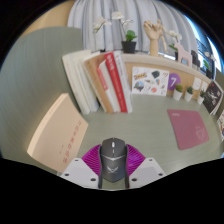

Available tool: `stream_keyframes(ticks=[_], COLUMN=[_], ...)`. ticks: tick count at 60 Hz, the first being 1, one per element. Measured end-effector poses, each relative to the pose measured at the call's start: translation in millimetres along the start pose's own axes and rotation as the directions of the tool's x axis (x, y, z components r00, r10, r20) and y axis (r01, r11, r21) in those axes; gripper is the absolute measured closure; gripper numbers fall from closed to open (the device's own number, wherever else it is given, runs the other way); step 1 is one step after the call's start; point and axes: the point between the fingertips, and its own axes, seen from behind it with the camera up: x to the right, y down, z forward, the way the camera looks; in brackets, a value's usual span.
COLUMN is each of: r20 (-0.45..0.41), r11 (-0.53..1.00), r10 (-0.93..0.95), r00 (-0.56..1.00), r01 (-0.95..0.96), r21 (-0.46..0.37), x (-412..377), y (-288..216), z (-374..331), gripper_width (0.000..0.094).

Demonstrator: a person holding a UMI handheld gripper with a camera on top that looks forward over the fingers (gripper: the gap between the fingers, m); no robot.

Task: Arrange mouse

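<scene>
Grey desk, books at the back, pink mat off right. Gripper pinches the mouse tight; looks picked up, placing on mat still to do.

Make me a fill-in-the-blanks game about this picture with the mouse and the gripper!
1. The grey mouse sits between the two ___ of the gripper.
2. The mat lying on the table is coloured ___.
3. Beyond the mouse, the books stand ___ rather than lying flat.

Missing words: fingers; pink; upright
</scene>
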Motion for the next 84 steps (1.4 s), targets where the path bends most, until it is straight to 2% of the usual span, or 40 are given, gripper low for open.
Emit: stream_keyframes(ticks=[6, 17, 23, 27, 33, 39, 47, 51, 57, 73, 75, 84], r20=[-0.002, -0.059, -0.086, -0.114, -0.153, -0.179, -0.148, -0.144, -0.116, -0.098, -0.102, -0.109], r11=[0.992, 0.939, 0.907, 0.903, 0.924, 0.954, 0.981, 0.992, 0.997, 0.998, 1.0, 0.999], r10=[0.001, -0.055, -0.066, -0.065, -0.061, -0.026, 0.048, 0.039, 0.053, -0.01, -0.006, 0.032], r00=[1.0, 0.997, 0.994, 0.991, 0.986, 0.983, 0.988, 0.989, 0.992, 0.995, 0.995, 0.994], r01=[-0.001, 0.071, 0.095, 0.107, 0.114, 0.078, -0.018, -0.021, -0.045, 0.005, 0.003, -0.031], r21=[0.127, 0.337, 0.41, 0.416, 0.365, 0.291, 0.193, 0.123, 0.065, -0.059, -0.027, 0.006], x=[47.1, 151.5, 209.9, 253.4, 313.3, 362.0, 393.1, 398.1, 397.0, 391.7, 391.2, 391.8], y=[-83.2, -231.5, -282.4, -294.4, -281.1, -242.3, -175.4, -140.8, -104.3, -43.0, -46.4, -46.3], z=[-35.5, -116.2, -147.6, -149.3, -127.5, -88.9, -24.7, 6.5, 43.6, 90.8, 91.3, 90.9], gripper_width=[0.0634, 0.0633, 0.0635, 0.0636, 0.0636, 0.0637, 0.0637, 0.0637, 0.0637, 0.062, 0.0581, 0.0469])
